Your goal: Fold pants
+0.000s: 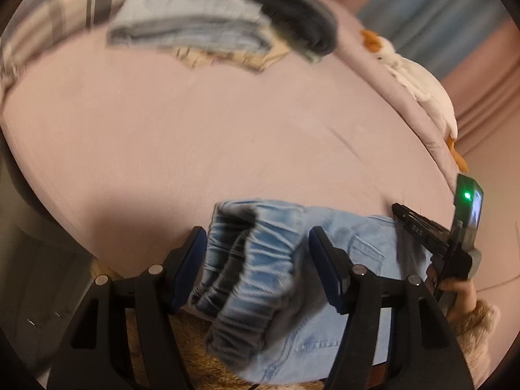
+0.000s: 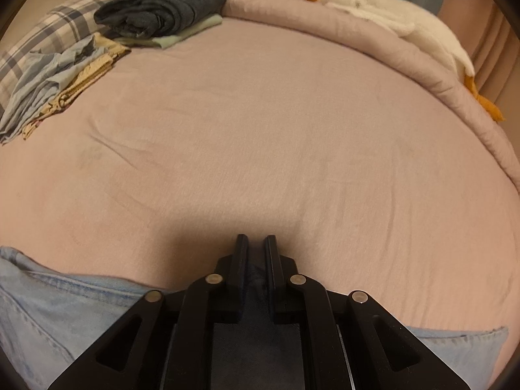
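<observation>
Light blue jeans lie at the near edge of a pink bed. Their gathered elastic waistband sits bunched between the fingers of my left gripper, which is open around it. My right gripper is shut on a fold of the jeans, with denim pinched between its fingers. The jeans spread left and right under it. The right gripper also shows in the left wrist view at the right, on the jeans.
Folded clothes are stacked at the far left of the bed: dark jeans on a green garment, and light blue and yellow pieces. A plaid pillow lies behind. A white goose plush lies on the rolled duvet at right.
</observation>
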Demonstrator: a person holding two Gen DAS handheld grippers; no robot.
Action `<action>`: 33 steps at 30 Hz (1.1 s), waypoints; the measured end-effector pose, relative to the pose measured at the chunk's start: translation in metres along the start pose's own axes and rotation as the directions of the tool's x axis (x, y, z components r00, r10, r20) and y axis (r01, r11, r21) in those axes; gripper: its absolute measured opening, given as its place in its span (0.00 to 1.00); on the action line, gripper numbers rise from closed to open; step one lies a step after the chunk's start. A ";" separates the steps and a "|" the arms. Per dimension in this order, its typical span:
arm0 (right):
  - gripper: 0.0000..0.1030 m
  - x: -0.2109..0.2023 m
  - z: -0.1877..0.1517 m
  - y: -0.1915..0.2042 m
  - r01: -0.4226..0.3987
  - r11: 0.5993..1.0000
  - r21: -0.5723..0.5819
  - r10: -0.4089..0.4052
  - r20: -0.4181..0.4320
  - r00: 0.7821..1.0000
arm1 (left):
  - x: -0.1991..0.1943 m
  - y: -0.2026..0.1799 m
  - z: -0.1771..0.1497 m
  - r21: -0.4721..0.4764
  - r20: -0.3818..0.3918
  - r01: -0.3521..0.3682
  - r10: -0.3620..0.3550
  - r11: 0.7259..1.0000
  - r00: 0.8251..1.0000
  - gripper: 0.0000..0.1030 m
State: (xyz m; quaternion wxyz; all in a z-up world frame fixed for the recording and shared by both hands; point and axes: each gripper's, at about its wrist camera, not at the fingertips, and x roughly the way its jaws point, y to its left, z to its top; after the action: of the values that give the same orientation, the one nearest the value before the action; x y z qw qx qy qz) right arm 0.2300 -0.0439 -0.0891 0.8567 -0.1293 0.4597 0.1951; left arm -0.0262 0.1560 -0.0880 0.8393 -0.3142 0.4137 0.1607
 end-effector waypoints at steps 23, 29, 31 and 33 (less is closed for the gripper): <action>0.76 -0.117 -0.106 -0.172 -0.056 0.865 0.499 -0.001 0.113 0.994 | -0.047 -0.114 0.014 0.207 0.095 0.124 -0.146 0.970 0.985 0.88; 0.76 -0.120 -0.161 -0.226 0.069 0.750 0.658 -0.103 0.013 0.995 | -0.019 -0.141 0.018 0.243 0.016 0.153 -0.162 0.958 0.987 0.85; 0.76 -0.121 -0.175 -0.239 0.085 0.714 0.695 -0.116 -0.003 0.993 | -0.005 -0.146 0.022 0.235 -0.013 0.150 -0.151 0.960 0.988 0.72; 0.76 -0.122 -0.186 -0.252 0.106 0.675 0.730 -0.132 -0.023 0.991 | 0.008 -0.149 0.026 0.215 -0.052 0.157 -0.150 0.964 0.987 0.62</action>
State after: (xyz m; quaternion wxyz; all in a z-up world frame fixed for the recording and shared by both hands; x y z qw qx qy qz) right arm 0.1459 -0.3687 -0.0777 0.8553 0.1959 0.4761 -0.0581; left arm 0.0732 0.0611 -0.0239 0.8712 -0.2539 0.4179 0.0433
